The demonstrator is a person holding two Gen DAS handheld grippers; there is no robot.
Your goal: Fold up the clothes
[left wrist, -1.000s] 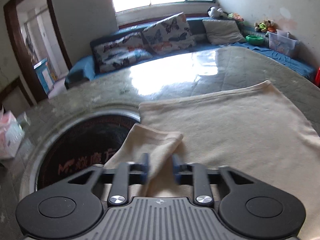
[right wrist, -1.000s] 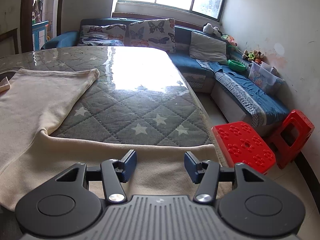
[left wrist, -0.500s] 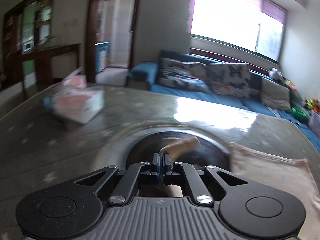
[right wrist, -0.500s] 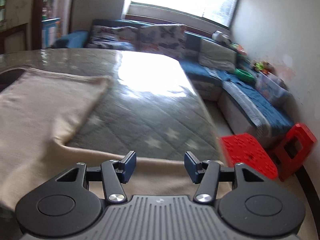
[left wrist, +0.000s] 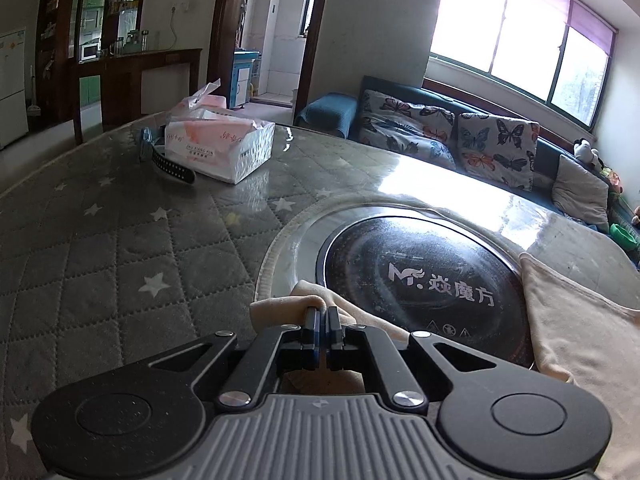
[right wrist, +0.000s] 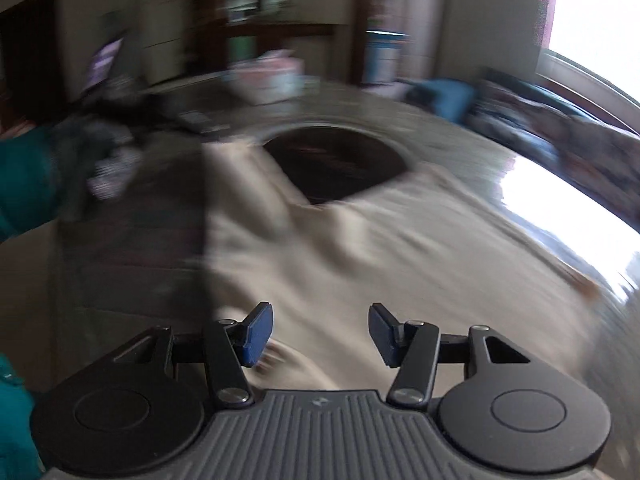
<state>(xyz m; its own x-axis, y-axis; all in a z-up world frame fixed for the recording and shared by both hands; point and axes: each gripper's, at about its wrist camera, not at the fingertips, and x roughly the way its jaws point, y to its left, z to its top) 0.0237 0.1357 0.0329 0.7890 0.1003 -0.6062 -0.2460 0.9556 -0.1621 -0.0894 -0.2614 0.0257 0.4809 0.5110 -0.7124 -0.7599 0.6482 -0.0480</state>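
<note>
A cream garment point(left wrist: 576, 332) lies spread on the quilted grey table. My left gripper point(left wrist: 321, 314) is shut on its sleeve point(left wrist: 280, 308), pinched between the fingers at the near rim of the round black cooktop point(left wrist: 424, 280). In the blurred right wrist view the garment point(right wrist: 360, 240) fills the middle. My right gripper point(right wrist: 320, 320) is open and empty just above the cloth. The left hand in a teal sleeve point(right wrist: 24, 184) shows at the far left there.
A tissue pack point(left wrist: 220, 148) and a black strap point(left wrist: 172, 168) lie at the table's far left. A blue sofa with butterfly cushions point(left wrist: 452, 132) runs behind the table under the window. The cooktop also shows in the right wrist view point(right wrist: 336, 164).
My left gripper closed on the sleeve and swung left, away from the garment's body. My right gripper stayed open and swung left, from facing the sofa to facing the cooktop.
</note>
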